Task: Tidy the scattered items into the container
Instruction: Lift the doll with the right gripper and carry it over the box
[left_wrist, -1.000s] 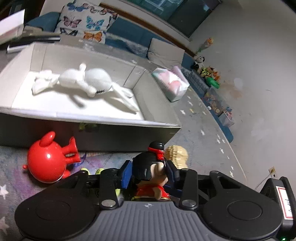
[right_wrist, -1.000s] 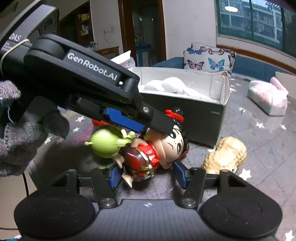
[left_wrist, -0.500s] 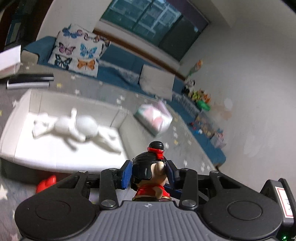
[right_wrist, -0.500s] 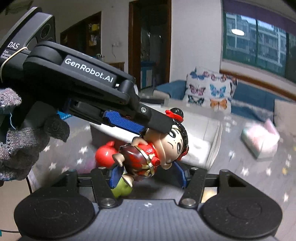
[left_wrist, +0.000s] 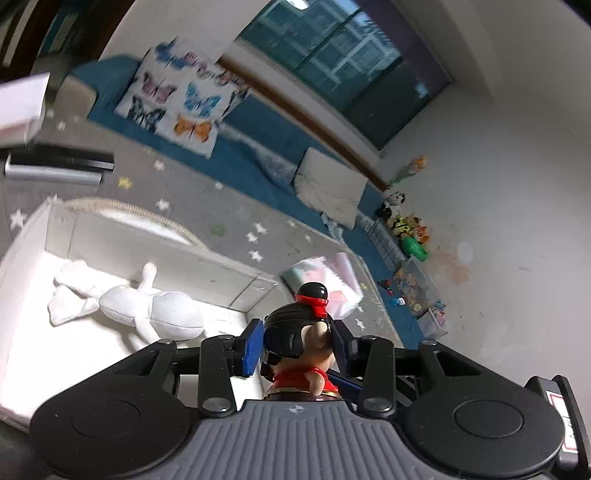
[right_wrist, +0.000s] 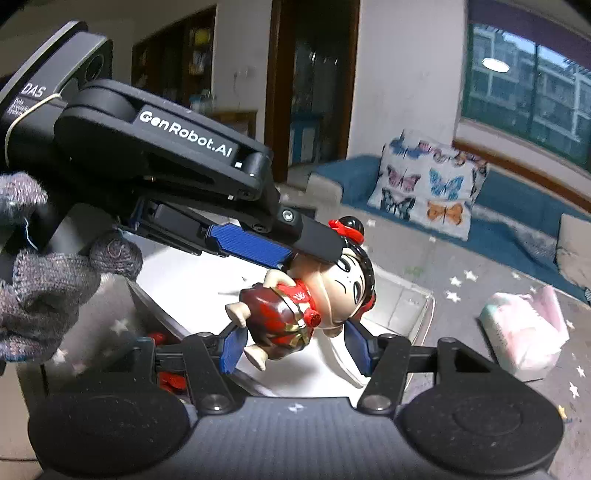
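A doll figure (left_wrist: 301, 347) with black hair, a red hair band and red clothes is held by both grippers. My left gripper (left_wrist: 298, 341) is shut on its head. My right gripper (right_wrist: 295, 343) is shut on its body and head (right_wrist: 295, 314), with the left gripper's fingers (right_wrist: 258, 247) crossing from the upper left. The doll hangs above the near right corner of the white box (left_wrist: 22, 306), which holds a white plush animal (left_wrist: 147, 306). The box's white floor (right_wrist: 184, 273) also shows under the doll in the right wrist view.
A red toy (right_wrist: 166, 376) lies on the star rug beside the box. A pink and white packet (right_wrist: 528, 332) lies on the rug to the right (left_wrist: 328, 280). A butterfly cushion (right_wrist: 428, 184) and blue couch stand behind. Small toys (left_wrist: 410, 236) line the far wall.
Both grippers have lifted the doll from the rug, up and over the box's edge. The red toy, green toy and peanut toy have dropped out of the left wrist view.
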